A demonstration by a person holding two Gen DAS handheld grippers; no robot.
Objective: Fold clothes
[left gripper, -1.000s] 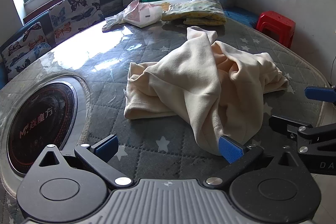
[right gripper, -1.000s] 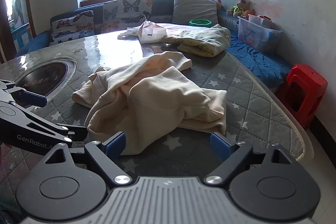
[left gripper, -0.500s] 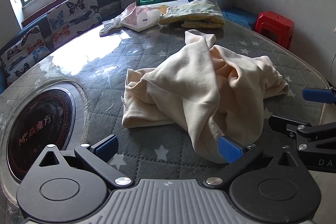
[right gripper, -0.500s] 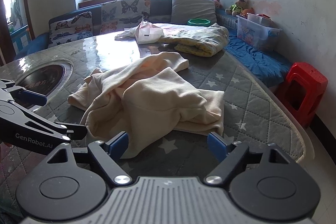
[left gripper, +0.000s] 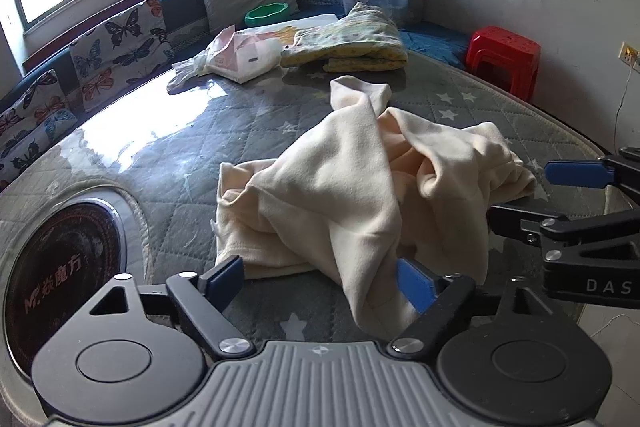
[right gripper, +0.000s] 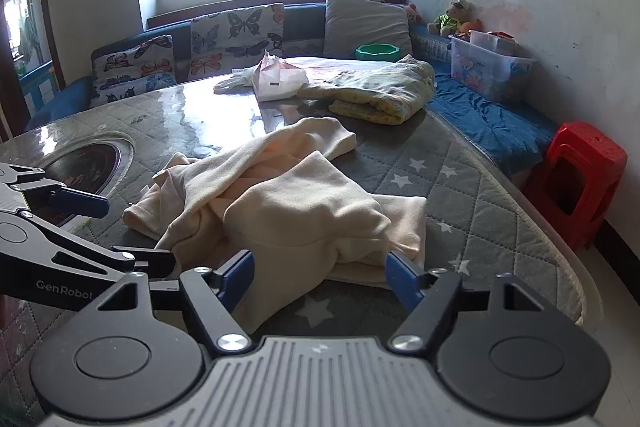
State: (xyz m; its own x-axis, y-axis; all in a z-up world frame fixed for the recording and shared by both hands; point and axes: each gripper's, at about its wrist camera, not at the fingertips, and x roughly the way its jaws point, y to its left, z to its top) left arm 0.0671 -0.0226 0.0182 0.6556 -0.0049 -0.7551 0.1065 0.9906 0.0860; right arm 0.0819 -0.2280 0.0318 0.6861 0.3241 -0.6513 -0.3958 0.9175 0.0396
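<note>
Left claw point(left gripper: 320, 283) and right claw point(right gripper: 320, 277) both spread apart, crumpled cream garment point(left gripper: 360, 195) between, folded yellow blanket point(left gripper: 352, 45) beyond.

Left gripper point(left gripper: 320, 281) jaws spread wide, nothing between the pads, low over the quilted table point(left gripper: 172, 163). Cream garment point(left gripper: 360, 195) lies crumpled in a heap mid-table; its near hanging fold touches the right-side blue pad point(left gripper: 416, 285). Right gripper point(left gripper: 556, 197) enters from the right edge, jaws apart, just beside the garment's right end. Round dark inset point(left gripper: 52, 267) sits at left. Folded yellow blanket point(left gripper: 352, 43) and plastic bag point(left gripper: 240, 55) at the far edge. Red stool point(left gripper: 504, 61) beyond the table.
</note>
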